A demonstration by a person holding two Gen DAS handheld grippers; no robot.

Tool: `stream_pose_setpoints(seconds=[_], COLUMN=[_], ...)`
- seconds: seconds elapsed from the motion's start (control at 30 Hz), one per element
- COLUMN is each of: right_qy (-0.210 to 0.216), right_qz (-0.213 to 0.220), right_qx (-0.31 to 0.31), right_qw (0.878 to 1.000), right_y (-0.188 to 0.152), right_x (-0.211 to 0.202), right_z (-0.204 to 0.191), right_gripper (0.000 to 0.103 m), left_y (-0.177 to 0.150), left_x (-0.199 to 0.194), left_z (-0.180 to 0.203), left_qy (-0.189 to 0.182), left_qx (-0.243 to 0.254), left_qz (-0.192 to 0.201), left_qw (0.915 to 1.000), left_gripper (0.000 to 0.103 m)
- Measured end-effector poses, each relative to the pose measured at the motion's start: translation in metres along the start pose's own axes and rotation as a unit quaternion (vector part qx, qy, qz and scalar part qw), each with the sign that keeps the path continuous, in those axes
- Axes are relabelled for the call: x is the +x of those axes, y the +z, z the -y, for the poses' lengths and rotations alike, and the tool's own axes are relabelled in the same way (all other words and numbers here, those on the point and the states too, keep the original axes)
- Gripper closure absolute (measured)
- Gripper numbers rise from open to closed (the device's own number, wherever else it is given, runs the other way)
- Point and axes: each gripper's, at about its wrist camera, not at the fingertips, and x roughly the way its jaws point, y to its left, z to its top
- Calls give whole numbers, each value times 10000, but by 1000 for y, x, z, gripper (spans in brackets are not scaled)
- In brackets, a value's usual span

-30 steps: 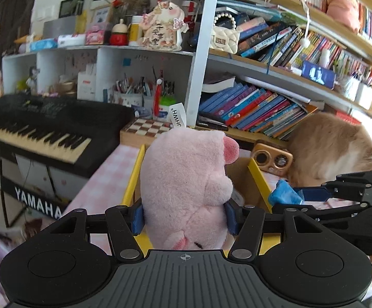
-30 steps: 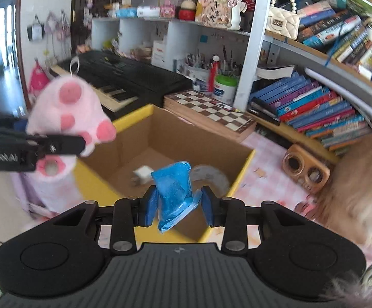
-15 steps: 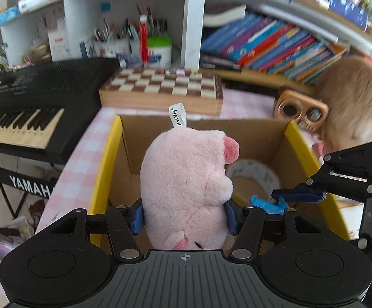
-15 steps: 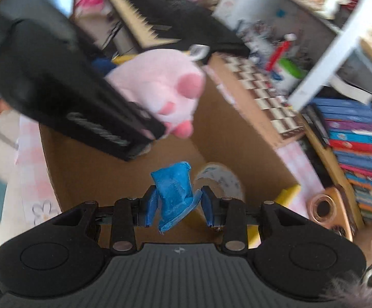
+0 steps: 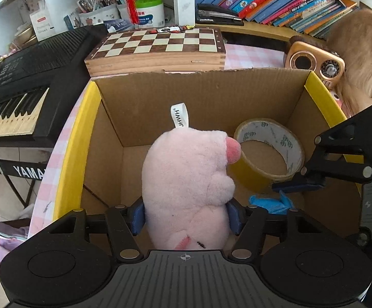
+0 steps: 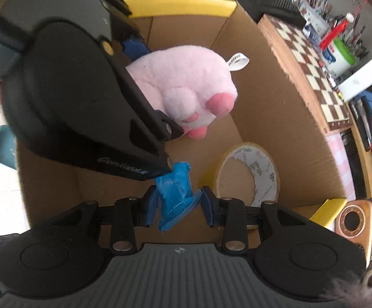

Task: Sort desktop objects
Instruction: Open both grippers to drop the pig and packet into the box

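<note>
Left gripper (image 5: 186,218): jaws just been easing apart, pink plush pig (image 5: 188,179) between pads; soft, light, squashes, take at midbody. Right gripper (image 6: 176,206) clamped on crumpled blue wrapper (image 6: 175,192); flimsy, light.

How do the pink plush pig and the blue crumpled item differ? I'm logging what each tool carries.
The pink plush pig is big, soft and rounded, filling the left tool; the blue crumpled item is small, thin and wrinkled, pinched in the right tool. Both hang inside the cardboard box.
</note>
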Motion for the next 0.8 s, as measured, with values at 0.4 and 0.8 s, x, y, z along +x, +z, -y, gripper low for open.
stream_pose_setpoints(seconds=[0.4, 0.8], right_qy=[-169, -510], right_qz=[254, 1388], right_qx=[225, 1240], right_qw=[9993, 9812], right_y=[-6, -56], right_x=[-12, -102], right_z=[3, 7], right_gripper=[57, 44], left_y=[1, -26], left_x=[-24, -120], left_z=[7, 9], left_qy=[-9, -62], left_qx=[34, -106], left_qz=[308, 1526], left_qw=[9995, 9882], left_gripper=[18, 12])
